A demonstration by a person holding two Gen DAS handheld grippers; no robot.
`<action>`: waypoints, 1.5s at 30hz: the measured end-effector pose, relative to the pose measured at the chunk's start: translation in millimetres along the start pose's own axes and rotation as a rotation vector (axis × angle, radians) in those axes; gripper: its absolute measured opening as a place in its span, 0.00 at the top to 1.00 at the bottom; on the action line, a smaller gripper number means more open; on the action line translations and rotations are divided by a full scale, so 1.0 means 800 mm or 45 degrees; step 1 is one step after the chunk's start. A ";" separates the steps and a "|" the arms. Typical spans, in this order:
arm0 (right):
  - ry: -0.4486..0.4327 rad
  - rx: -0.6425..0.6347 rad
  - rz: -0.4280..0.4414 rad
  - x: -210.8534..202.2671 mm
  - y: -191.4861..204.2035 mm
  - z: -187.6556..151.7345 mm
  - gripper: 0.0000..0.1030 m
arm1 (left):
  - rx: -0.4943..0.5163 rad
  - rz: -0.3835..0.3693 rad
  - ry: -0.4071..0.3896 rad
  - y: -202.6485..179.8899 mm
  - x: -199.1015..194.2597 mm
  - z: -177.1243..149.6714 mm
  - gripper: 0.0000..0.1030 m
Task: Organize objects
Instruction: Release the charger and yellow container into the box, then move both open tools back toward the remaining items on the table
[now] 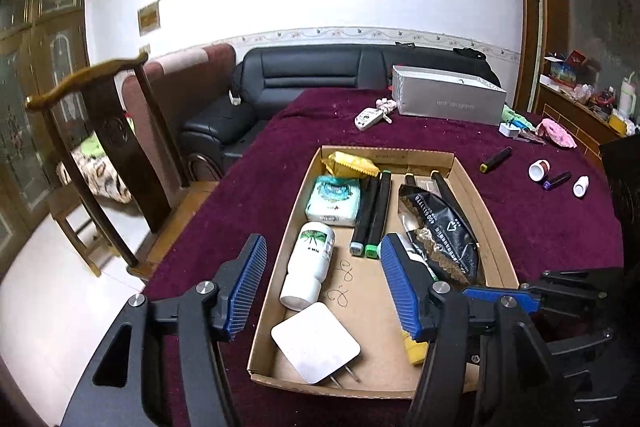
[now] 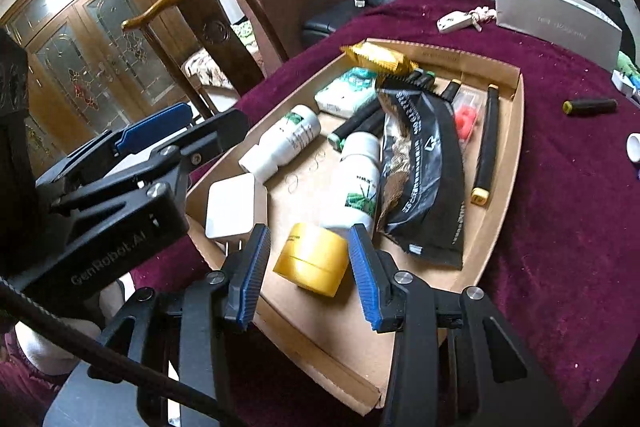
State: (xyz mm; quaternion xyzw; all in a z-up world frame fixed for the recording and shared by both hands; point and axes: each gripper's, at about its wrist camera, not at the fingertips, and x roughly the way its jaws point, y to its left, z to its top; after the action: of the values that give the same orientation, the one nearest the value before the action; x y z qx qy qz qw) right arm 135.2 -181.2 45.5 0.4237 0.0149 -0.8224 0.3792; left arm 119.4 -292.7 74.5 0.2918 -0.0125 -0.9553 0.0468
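Lying in the cardboard tray (image 2: pixel 505 163), the yellow-capped bottle (image 2: pixel 316 255) sits between the right gripper (image 2: pixel 306 273)'s open jaws.

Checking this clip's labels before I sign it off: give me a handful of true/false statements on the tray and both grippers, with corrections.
1. The right gripper has its jaws around the yellow cap of a white bottle lying in the cardboard tray. True.
2. The left gripper is clamped on the white charger. False: its jaws are open and hold nothing; the charger lies flat in the tray below them.
3. The black snack bag lies inside the tray. True.
4. The tray sits on bare wood. False: it rests on a maroon cloth.
5. A yellow-tipped marker lies on the cloth outside the tray. True.
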 end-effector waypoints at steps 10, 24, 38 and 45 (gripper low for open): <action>-0.082 0.065 0.000 -0.036 -0.015 -0.002 0.56 | 0.092 0.065 -0.036 -0.029 -0.023 0.009 0.43; -0.212 0.255 0.010 -0.102 -0.095 -0.019 0.52 | 0.280 0.087 -0.027 -0.116 -0.037 0.024 0.38; -0.314 0.409 -0.006 -0.153 -0.173 -0.038 0.47 | 0.491 0.053 0.035 -0.211 -0.028 0.026 0.38; -0.348 0.467 -0.018 -0.171 -0.206 -0.047 0.47 | 0.566 0.031 0.053 -0.248 -0.024 0.025 0.38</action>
State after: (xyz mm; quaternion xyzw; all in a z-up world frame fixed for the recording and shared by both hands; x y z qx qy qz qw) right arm 104.8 32.9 69.6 0.3702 -0.1835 -0.8638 0.2884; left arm 107.9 -93.1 91.8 0.3143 -0.2252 -0.9222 -0.0066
